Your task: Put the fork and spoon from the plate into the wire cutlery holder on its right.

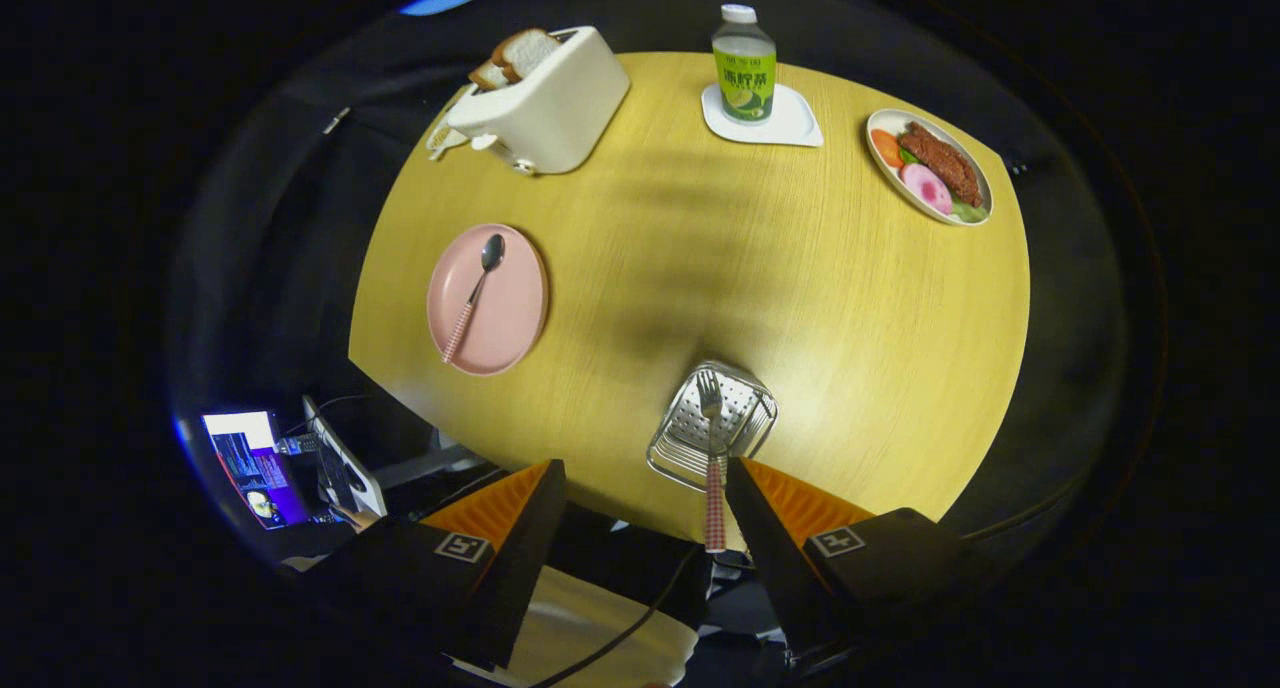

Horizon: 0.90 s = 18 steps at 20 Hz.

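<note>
1. Your gripper (640,488) hung above the near edge of the round bench (800,298), jaws spread wide and grasping nothing.
2. The fork (712,458) stood in the wire cutlery holder (712,426), tines up, its checked handle running down close beside the right finger (790,513). Whether handle and finger touched, I could not tell.
3. The spoon (476,293) lay on the pink plate (520,318), bowl pointing away from you, well to the left of the holder. By my reading, half the job remained.
4. Risk one: if you swung left carelessly, the right finger could catch the fork handle and tip the holder, which looked light and sat near the bench edge.
5. Risk two: the spoon lay flat against the plate, so the jaws might slide off the thin handle or push the plate along instead of lifting.
6. Risk three: dropping the spoon in beside the fork could knock the fork out if it entered at a slant.
7. The toaster (545,98), bottle (744,66) and food plate (930,168) sat far off, unlikely to interfere.
</note>
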{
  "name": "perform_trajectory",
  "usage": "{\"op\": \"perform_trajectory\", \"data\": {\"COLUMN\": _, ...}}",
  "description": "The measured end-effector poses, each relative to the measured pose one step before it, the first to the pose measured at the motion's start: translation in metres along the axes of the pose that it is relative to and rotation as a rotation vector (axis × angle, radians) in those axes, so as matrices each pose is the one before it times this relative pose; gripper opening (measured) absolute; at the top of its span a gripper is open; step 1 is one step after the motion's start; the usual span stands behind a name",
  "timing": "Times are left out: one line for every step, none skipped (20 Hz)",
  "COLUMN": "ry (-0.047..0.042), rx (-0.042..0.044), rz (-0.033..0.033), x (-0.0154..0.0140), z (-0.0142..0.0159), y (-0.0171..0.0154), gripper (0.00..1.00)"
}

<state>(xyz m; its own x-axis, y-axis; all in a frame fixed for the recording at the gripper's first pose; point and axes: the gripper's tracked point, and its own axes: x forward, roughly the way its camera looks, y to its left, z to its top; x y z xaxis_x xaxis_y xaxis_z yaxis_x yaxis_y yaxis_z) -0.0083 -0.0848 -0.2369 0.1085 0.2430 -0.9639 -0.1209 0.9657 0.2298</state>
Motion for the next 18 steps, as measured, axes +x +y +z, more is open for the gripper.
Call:
{"op": "perform_trajectory", "data": {"ry": -0.04356, "rx": 0.01481, "rz": 0.00844, "x": -0.0018, "z": 0.00087, "y": 0.00892, "gripper": 0.99}}
{"op": "perform_trajectory", "data": {"ry": -0.04419, "rx": 0.01185, "rz": 0.00343, "x": -0.002, "z": 0.00202, "y": 0.00658, "gripper": 0.99}}
{"op": "perform_trajectory", "data": {"ry": -0.04466, "rx": 0.00585, "rz": -0.00065, "x": -0.00088, "z": 0.00167, "y": 0.00577, "gripper": 0.99}}
{"op": "perform_trajectory", "data": {"ry": -0.02607, "rx": -0.00233, "rz": 0.00169, "x": 0.00056, "z": -0.00033, "y": 0.00604, "gripper": 0.99}}
{"op": "perform_trajectory", "data": {"ry": -0.01541, "rx": -0.01247, "rz": 0.00758, "x": -0.00005, "z": -0.00417, "y": 0.00755, "gripper": 0.99}}
{"op": "perform_trajectory", "data": {"ry": -0.01934, "rx": -0.01755, "rz": -0.00352, "x": 0.00199, "z": -0.00143, "y": 0.00464, "gripper": 0.99}}
{"op": "perform_trajectory", "data": {"ry": -0.02597, "rx": -0.01275, "rz": -0.00739, "x": 0.00384, "z": 0.00025, "y": 0.00541, "gripper": 0.99}}
{"op": "perform_trajectory", "data": {"ry": -0.02454, "rx": -0.00671, "rz": 0.0039, "x": 0.00331, "z": 0.00095, "y": 0.00972, "gripper": 1.0}}
{"op": "perform_trajectory", "data": {"ry": -0.02095, "rx": -0.00341, "rz": 0.00871, "x": 0.00278, "z": -0.00004, "y": 0.01011, "gripper": 0.99}}
{"op": "perform_trajectory", "data": {"ry": -0.01871, "rx": -0.00119, "rz": 0.00755, "x": 0.005, "z": 0.0006, "y": 0.01136, "gripper": 0.99}}
{"op": "perform_trajectory", "data": {"ry": -0.01483, "rx": -0.00311, "rz": 0.00721, "x": 0.00554, "z": 0.00061, "y": 0.01144, "gripper": 0.99}}
{"op": "perform_trajectory", "data": {"ry": -0.01134, "rx": -0.00244, "rz": 0.00739, "x": 0.00699, "z": 0.00117, "y": 0.01161, "gripper": 0.99}}
{"op": "perform_trajectory", "data": {"ry": -0.00809, "rx": 0.00216, "rz": 0.0115, "x": 0.00691, "z": 0.00085, "y": 0.01244, "gripper": 0.99}}
{"op": "perform_trajectory", "data": {"ry": 0.00571, "rx": 0.0102, "rz": 0.01548, "x": 0.00819, "z": -0.00081, "y": 0.01321, "gripper": 1.0}}
{"op": "perform_trajectory", "data": {"ry": 0.00308, "rx": 0.01556, "rz": 0.02197, "x": 0.00856, "z": -0.00009, "y": 0.01532, "gripper": 0.99}}
{"op": "perform_trajectory", "data": {"ry": 0.00428, "rx": 0.0132, "rz": 0.0219, "x": 0.00931, "z": 0.00145, "y": 0.01377, "gripper": 0.99}}
{"op": "perform_trajectory", "data": {"ry": 0.007, "rx": 0.00502, "rz": 0.01304, "x": 0.01134, "z": -0.00055, "y": 0.01088, "gripper": 0.99}}
{"op": "perform_trajectory", "data": {"ry": 0.00898, "rx": -0.00422, "rz": 0.00463, "x": 0.01074, "z": 0.00039, "y": 0.00719, "gripper": 0.99}}
